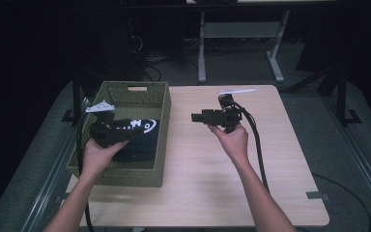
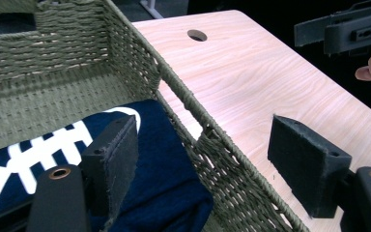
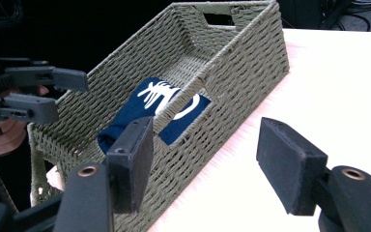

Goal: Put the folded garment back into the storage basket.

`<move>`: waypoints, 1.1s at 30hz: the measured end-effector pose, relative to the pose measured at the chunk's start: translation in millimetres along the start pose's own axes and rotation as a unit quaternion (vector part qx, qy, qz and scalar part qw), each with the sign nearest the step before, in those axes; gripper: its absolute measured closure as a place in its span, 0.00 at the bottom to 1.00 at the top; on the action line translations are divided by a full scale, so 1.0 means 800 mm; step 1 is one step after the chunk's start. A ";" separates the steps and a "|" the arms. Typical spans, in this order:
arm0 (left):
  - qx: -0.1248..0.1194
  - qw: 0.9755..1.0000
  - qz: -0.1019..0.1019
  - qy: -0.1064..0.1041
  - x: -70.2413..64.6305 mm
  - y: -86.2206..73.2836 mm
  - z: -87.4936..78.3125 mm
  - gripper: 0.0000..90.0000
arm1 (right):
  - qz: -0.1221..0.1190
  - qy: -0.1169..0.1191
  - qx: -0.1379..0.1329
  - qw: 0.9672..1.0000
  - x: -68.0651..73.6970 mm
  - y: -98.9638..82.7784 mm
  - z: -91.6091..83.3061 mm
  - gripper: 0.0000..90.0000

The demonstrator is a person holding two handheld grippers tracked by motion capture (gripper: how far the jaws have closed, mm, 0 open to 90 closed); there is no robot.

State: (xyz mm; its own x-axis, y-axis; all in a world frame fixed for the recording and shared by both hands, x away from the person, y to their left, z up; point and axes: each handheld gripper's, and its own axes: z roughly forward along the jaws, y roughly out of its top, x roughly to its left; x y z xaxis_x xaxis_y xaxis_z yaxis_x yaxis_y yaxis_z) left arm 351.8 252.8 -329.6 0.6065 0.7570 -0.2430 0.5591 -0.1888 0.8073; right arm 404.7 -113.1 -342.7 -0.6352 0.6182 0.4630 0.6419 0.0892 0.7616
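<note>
A wooden bench (image 1: 198,193) carries a woven basket (image 1: 159,104) at its left side, with a folded navy cloth (image 1: 142,142) bearing white markings lying inside. Left gripper (image 1: 133,129) hovers over the cloth, jaws apart and empty. Right gripper (image 1: 196,117) hangs above the bench beside the basket, jaws likewise apart, empty.

A folded navy-blue cloth with a white football-lace print (image 1: 140,137) lies inside a rectangular olive-green woven basket (image 1: 160,140) at the left side of a light wooden table. The cloth rests flat on the basket floor, bunched along one edge, toward the end of the basket nearer the person and close against the wall that faces the open tabletop. The basket stands upright, with a cut-out handle slot in its far end wall.
</note>
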 end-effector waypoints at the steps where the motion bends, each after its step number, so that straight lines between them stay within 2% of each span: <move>1: 0.001 1.000 0.001 -0.001 -0.001 0.000 0.002 0.28 | 0.003 0.001 -0.001 1.000 -0.001 0.000 -0.002 0.41; 17: 0.011 1.000 0.013 -0.019 -0.021 0.001 0.025 0.26 | 0.005 -0.013 -0.005 1.000 -0.020 -0.016 -0.026 0.40; 33: 0.015 0.999 0.017 -0.035 -0.041 0.004 0.046 0.26 | 0.011 -0.016 -0.006 1.000 -0.037 -0.029 -0.045 0.38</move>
State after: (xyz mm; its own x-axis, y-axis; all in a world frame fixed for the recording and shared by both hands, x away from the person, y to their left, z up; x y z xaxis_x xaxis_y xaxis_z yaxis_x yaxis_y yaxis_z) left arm 354.6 204.0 -338.7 0.6623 0.7048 -0.2540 0.5538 -0.2322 0.7996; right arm 393.1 -161.7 -357.5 -0.6064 0.6453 0.4647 0.6506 0.0667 0.7565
